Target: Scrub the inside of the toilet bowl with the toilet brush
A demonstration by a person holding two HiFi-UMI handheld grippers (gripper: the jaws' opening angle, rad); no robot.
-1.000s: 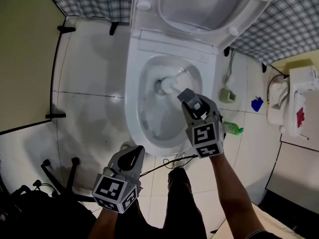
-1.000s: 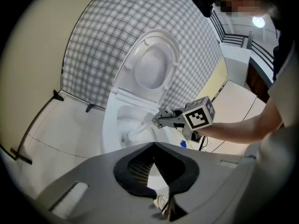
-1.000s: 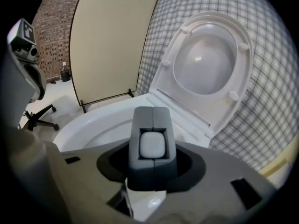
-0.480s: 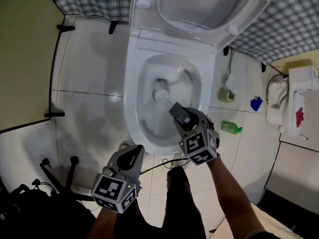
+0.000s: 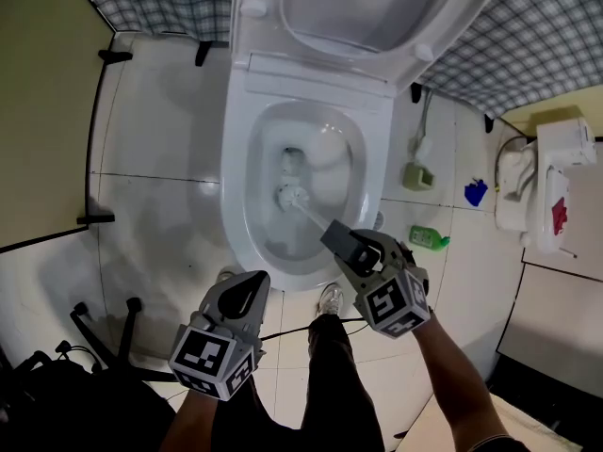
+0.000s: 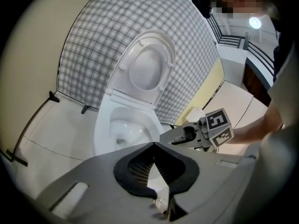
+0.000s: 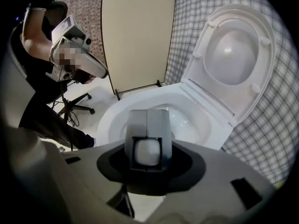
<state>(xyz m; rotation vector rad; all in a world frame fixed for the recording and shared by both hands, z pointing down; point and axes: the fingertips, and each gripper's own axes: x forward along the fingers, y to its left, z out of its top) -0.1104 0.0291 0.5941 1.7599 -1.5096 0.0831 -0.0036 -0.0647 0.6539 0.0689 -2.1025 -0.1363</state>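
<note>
The white toilet bowl (image 5: 236, 186) stands open with its lid (image 5: 367, 8) up. A toilet brush (image 5: 293, 197) has its white head low inside the bowl, near the middle. Its handle slants up to my right gripper (image 5: 341, 241), which is shut on it just above the bowl's front rim. In the right gripper view the fingers (image 7: 148, 122) clamp the handle's pale end (image 7: 148, 152) over the bowl (image 7: 112, 118). My left gripper (image 5: 249, 292) hangs before the bowl's front left, shut and holding nothing. The left gripper view shows its dark pads (image 6: 140, 164) meeting, with the right gripper (image 6: 184, 135) beyond.
A green bottle (image 5: 429, 238), a blue item (image 5: 476, 192) and a white unit (image 5: 542, 182) sit on the floor tiles right of the toilet. A beige partition (image 5: 38, 111) runs along the left. A chair base (image 5: 104, 332) and my shoe (image 5: 330, 298) are near me.
The right gripper has drawn back toward the bowl's front rim and rolled. The brush head slid from the back of the bowl toward its middle. The left gripper stayed put.
</note>
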